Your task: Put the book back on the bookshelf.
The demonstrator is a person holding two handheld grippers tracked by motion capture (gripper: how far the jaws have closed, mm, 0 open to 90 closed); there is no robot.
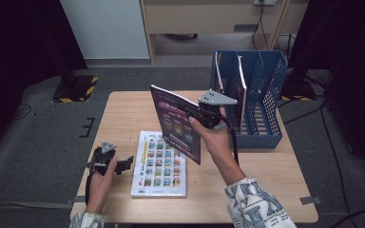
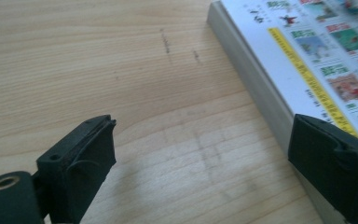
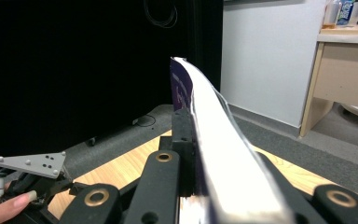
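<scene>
Purple magazine [image 1: 177,124] hiding right gripper [image 1: 193,113] tips

Your left tongs [image 2: 200,163] hang low over the pale wooden worktop [image 2: 98,70], jaws spread wide with bare wood grain between them. The white book [image 2: 317,60] lies flat at the upper right, its cover printed with rows of small colour pictures and a yellow strip along the edge. Your right-hand jaw sits in front of the book's page edge; whether it touches cannot be told. Faint scuff marks cross the wood.
</scene>
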